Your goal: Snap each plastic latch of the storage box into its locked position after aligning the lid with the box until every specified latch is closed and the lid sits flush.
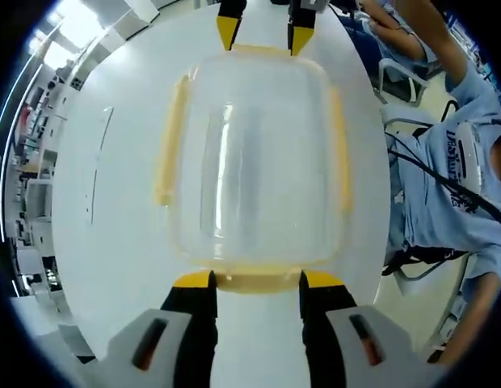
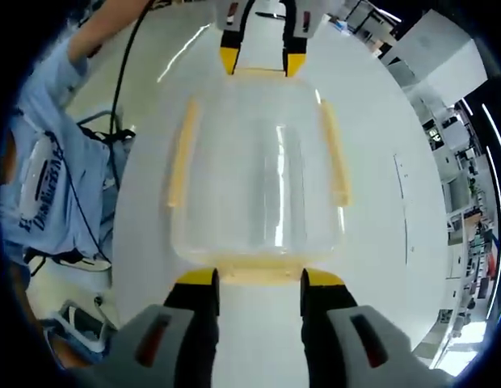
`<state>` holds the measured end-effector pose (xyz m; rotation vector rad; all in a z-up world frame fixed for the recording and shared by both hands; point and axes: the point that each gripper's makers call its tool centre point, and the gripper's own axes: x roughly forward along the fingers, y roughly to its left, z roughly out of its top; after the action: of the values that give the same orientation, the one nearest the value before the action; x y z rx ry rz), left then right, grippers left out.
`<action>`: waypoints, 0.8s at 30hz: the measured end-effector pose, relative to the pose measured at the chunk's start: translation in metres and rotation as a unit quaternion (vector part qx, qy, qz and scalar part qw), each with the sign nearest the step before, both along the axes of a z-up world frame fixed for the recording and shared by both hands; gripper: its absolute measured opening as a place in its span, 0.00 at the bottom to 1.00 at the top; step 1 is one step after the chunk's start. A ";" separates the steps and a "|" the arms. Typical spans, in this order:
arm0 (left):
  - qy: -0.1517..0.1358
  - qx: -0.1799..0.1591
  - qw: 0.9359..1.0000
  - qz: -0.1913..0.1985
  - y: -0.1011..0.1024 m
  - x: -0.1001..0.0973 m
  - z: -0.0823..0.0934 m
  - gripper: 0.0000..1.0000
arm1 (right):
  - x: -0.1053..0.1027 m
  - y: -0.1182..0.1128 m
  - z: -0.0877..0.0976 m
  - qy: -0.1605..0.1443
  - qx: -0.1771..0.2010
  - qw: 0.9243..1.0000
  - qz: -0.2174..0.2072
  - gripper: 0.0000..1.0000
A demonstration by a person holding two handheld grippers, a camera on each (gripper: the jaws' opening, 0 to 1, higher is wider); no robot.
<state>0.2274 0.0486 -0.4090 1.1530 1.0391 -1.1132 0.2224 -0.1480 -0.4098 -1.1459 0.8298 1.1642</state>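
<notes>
in the left gripper view the left gripper [image 1: 257,280] comes up from 6 o'clock with its two yellow-tipped jaws apart, one on each side of the near yellow latch [image 1: 258,280] of the storage box [image 1: 254,162]; the tips are just beside the latch ends, but i cannot tell if they press it, and nothing is held between them. the box is clear plastic with its clear lid [image 1: 254,137] on top, it lies in the middle of the white table [image 1: 113,202], and long yellow latches run along its sides, one at 9 o'clock [image 1: 170,141] and one at 3 o'clock [image 1: 341,149]. at 12 o'clock the right gripper [image 1: 258,34] reaches to the far edge of the box, its jaws also apart. at 3 o'clock, beyond the table, a person in a light blue shirt [image 1: 444,186] is there with black cables across the body. in the right gripper view the right gripper [image 2: 258,279] rises from 6 o'clock, jaws spread, tips beside the ends of its near latch [image 2: 258,276], gripping nothing that i can see. the box [image 2: 258,170] sits in the middle, on the same table [image 2: 380,242], with side latches at 9 o'clock [image 2: 182,158] and 3 o'clock [image 2: 335,153]. the left gripper [image 2: 258,58] stands at 12 o'clock at the far edge, and the person's shirt [image 2: 56,178] is at 9 o'clock.
</notes>
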 end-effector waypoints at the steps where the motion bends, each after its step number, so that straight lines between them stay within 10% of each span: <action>1: 0.001 -0.001 1.000 0.001 0.000 0.000 0.000 0.38 | 0.001 0.000 0.000 -0.001 0.000 1.000 -0.001 0.37; 12: -0.007 -0.019 1.000 0.003 0.000 0.007 0.002 0.38 | 0.009 -0.001 0.003 -0.020 0.004 1.000 -0.010 0.36; 14: 0.001 -0.024 0.999 0.028 0.000 0.006 0.000 0.38 | 0.002 -0.003 0.001 0.001 -0.013 1.000 0.016 0.13; 16: -0.004 -0.028 0.999 0.037 0.000 0.013 0.000 0.38 | 0.027 0.006 0.015 -0.092 0.012 0.996 0.016 0.02; 18: -0.002 -0.032 0.999 0.023 0.002 0.013 0.001 0.38 | 0.011 0.006 0.005 -0.035 0.009 0.999 0.024 0.02; 24: 0.000 -0.029 0.999 0.019 0.002 0.014 0.003 0.37 | 0.013 0.006 0.008 -0.040 0.007 0.999 0.020 0.03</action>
<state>0.2409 0.0511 -0.4062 1.0827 1.0181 -1.1080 0.2351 -0.1415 -0.4022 -1.1937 0.7393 1.1484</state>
